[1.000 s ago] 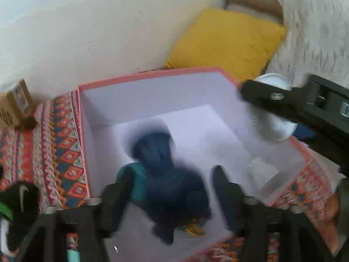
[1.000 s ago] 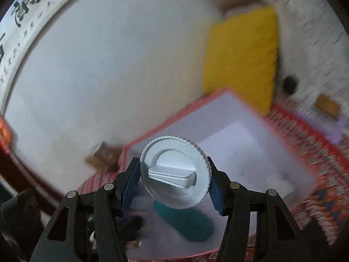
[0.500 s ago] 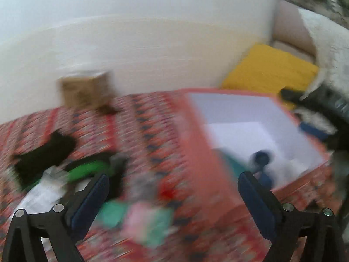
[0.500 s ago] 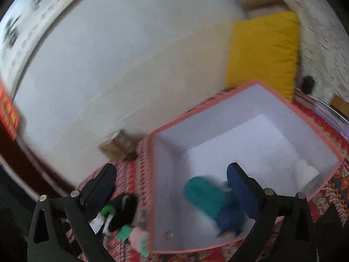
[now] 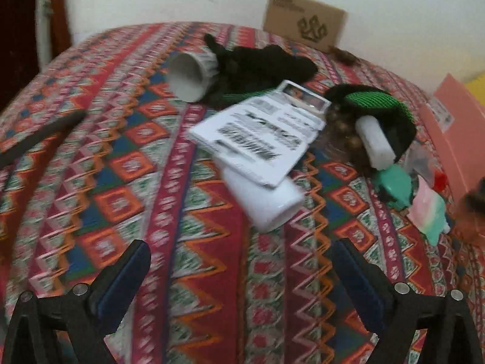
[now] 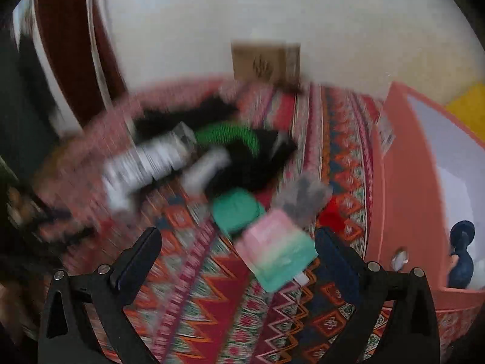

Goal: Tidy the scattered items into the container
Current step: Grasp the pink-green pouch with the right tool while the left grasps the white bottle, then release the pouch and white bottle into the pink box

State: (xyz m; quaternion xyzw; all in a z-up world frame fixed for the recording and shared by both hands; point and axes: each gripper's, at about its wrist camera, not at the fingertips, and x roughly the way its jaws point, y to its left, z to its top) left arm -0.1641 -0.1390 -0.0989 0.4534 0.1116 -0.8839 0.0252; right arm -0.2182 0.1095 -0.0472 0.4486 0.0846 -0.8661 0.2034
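My left gripper (image 5: 239, 276) is open and empty above the patterned rug, short of a white bottle (image 5: 263, 200) under a printed white packet (image 5: 260, 133). Beyond lie a white cup (image 5: 191, 74), a black cloth (image 5: 266, 63), a green-and-black shoe (image 5: 379, 112) and a teal item (image 5: 394, 185). My right gripper (image 6: 239, 261) is open and empty, just short of a pink-and-teal block (image 6: 275, 254) and the teal item (image 6: 236, 212). The pink box (image 6: 403, 206) stands at the right, with a dark blue toy (image 6: 460, 261) inside.
A brown cardboard box (image 5: 303, 19) stands against the white wall at the back. A small red thing (image 6: 330, 215) lies by the pink box's wall. A dark stick (image 5: 39, 139) lies at the left on the rug. A yellow cushion (image 6: 469, 106) shows behind the pink box.
The left gripper dropped the blue toy into the box and the right gripper let go of the white lid. Both swung left, open, over the scattered items.
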